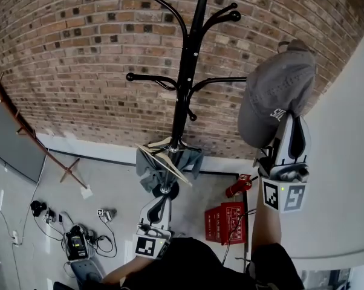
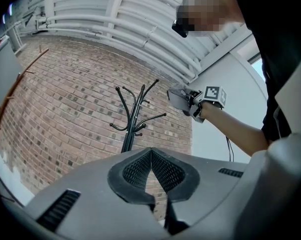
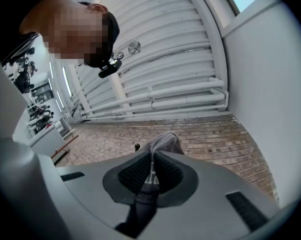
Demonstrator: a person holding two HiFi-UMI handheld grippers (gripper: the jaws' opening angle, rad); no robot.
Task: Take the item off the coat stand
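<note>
The right gripper [image 1: 289,121] is held high on the right, pointing up and away, its jaws pinched on the fabric of the grey cap [image 1: 277,92]. The bare right forearm [image 1: 263,222] stretches up behind it. The left gripper [image 1: 162,193] sits low and near the body, roughly level. Its jaws are together with nothing between them, and the left forearm [image 1: 118,275] is tucked close.

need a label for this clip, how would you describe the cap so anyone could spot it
Against the brick wall stands a black coat stand. Just right of its arms, the right gripper is shut on a grey baseball cap. Unlike the grey cloth low on the pole, it is held high and has white lettering on its side.
</note>
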